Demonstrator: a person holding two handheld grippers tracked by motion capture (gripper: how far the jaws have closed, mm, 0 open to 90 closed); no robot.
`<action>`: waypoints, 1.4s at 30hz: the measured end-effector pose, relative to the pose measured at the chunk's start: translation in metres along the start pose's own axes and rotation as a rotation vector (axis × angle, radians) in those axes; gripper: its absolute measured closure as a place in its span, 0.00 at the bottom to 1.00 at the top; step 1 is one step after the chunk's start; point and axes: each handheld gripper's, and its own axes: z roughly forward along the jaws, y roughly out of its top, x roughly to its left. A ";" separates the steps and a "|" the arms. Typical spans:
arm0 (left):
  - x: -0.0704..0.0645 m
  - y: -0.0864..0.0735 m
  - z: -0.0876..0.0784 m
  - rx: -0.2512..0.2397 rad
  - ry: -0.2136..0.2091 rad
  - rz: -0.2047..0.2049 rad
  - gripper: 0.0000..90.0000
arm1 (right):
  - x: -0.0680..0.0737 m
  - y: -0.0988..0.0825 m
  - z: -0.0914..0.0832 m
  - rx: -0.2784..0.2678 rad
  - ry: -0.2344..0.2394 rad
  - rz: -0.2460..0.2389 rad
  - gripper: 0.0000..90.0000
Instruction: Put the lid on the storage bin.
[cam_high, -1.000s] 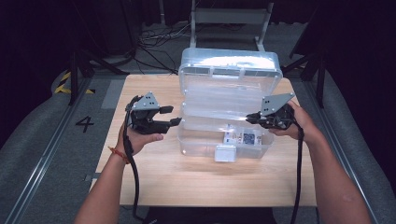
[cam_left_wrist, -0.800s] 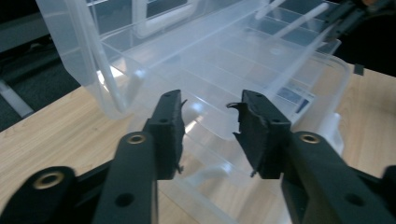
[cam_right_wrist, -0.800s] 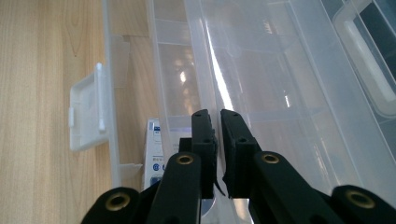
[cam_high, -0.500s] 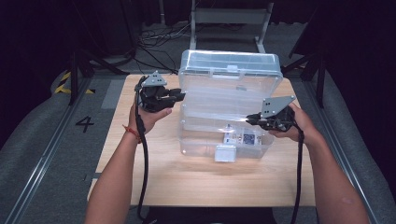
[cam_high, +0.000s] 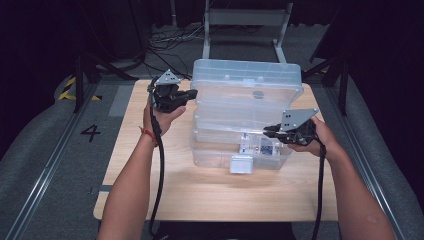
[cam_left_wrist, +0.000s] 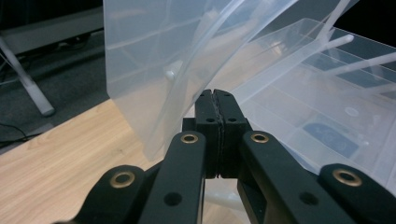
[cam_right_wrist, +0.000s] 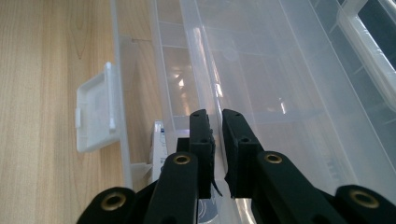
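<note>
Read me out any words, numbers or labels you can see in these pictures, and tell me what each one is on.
"4": a pale numeral on the grey floor left of the table.
Print on the blue and white card inside the clear plastic box: too small and blurred to read.
Dark label seen through the box wall in the left gripper view: not readable.
No other text shows.

Clear plastic box (cam_high: 245, 112), pale wood table (cam_high: 200, 192), black hand-held grippers, grey floor (cam_high: 60, 165).
</note>
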 end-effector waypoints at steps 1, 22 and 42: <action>-0.001 0.000 0.000 0.002 0.001 0.006 0.99 | 0.000 -0.001 0.000 -0.002 -0.006 -0.003 0.92; -0.016 -0.019 -0.009 0.047 -0.051 0.056 1.00 | 0.014 -0.030 -0.016 -0.044 -0.050 0.079 0.89; -0.025 -0.043 -0.013 0.071 -0.093 0.065 1.00 | 0.024 -0.056 -0.036 -0.061 -0.075 0.138 0.92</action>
